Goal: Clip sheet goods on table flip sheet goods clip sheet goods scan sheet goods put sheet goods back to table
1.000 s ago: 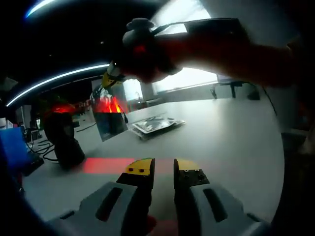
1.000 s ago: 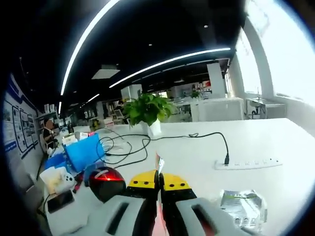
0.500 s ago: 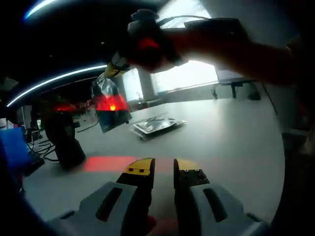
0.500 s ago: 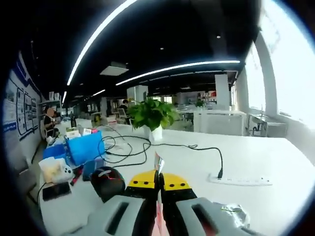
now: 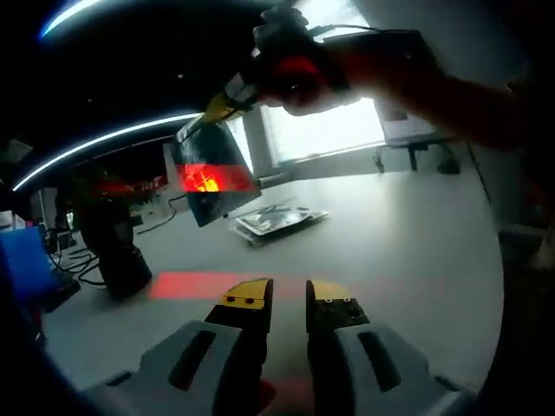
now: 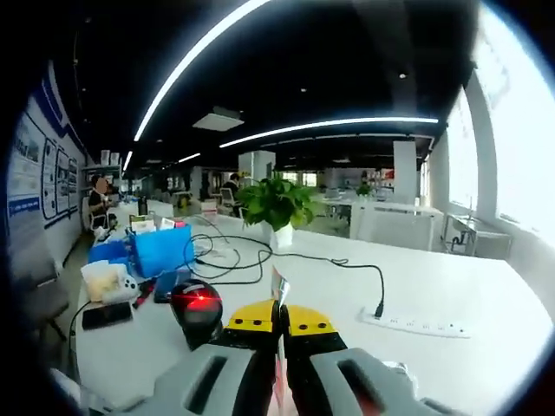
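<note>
- White table (image 6: 486, 303), wide and glossy, standing in an open-plan office; ceiling light strips (image 6: 186, 74) glowing overhead.
- Right gripper view: potted plant (image 6: 276, 206), white power strip (image 6: 414, 325) with black cable, blue box (image 6: 161, 250), and black scanner (image 6: 196, 310) with its red light glowing.
- Left gripper view: stack of packets (image 5: 276, 219) lying on the table; red beam falling across the tabletop just beyond the left gripper (image 5: 288, 296).
- Left gripper: jaws standing slightly apart, holding nothing.
- Right gripper (image 6: 278, 319): jaws pressing together on the sheet packet (image 5: 211, 176), which is hanging above the table, red scanner light glowing on it.
</note>
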Demonstrator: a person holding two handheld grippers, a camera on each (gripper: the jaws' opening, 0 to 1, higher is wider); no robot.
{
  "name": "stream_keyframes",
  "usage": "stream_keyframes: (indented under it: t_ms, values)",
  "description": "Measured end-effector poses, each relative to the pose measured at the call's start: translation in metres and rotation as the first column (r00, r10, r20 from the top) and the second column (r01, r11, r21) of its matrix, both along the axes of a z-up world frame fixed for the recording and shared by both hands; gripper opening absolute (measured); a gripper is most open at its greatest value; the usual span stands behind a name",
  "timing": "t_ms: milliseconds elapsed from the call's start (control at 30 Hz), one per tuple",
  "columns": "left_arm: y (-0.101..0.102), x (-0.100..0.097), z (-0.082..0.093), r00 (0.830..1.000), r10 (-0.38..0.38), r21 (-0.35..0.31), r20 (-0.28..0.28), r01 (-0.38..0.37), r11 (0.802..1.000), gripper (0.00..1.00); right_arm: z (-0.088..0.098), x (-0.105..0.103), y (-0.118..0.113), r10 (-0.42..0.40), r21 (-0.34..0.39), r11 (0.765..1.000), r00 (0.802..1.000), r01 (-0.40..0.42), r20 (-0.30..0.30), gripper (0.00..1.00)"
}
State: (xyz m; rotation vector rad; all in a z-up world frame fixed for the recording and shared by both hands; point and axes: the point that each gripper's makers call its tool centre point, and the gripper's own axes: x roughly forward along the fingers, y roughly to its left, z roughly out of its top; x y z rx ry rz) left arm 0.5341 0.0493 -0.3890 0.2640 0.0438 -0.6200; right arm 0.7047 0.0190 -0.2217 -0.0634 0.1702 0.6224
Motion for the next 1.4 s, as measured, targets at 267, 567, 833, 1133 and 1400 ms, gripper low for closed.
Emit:
stream_keyframes:
  t_ms: [267,567,833,1133,1400]
  values:
    - [0.0,0.001,0.0,1.0,0.0,0.005,0.0,0.0,1.0,0.08,-0.006,-0.004,-0.023,0.02,-0.038,0.999,1.0,-0.021,-0.004,0.0]
    - [-0.001,0.0,0.0,1.0,-0.002,0.012,0.001,0.002,1.0,0.08,-0.012,-0.01,-0.046,0.037,-0.069,0.997,0.999,-0.039,-0.021,0.0]
    - [0.0,0.0,0.0,1.0,-0.001,0.016,0.002,0.001,1.0,0.08,-0.018,-0.018,-0.061,0.058,-0.081,0.995,0.997,-0.062,-0.052,0.0]
    - [0.0,0.001,-0.001,1.0,0.001,0.027,0.004,-0.001,1.0,0.08,-0.03,-0.016,-0.068,0.12,-0.017,0.992,0.983,-0.123,-0.136,0.0]
    - [-0.001,0.001,-0.002,1.0,0.001,0.032,0.005,-0.001,0.999,0.08,-0.032,-0.004,-0.078,0.124,0.049,0.992,0.973,-0.117,-0.196,0.0]
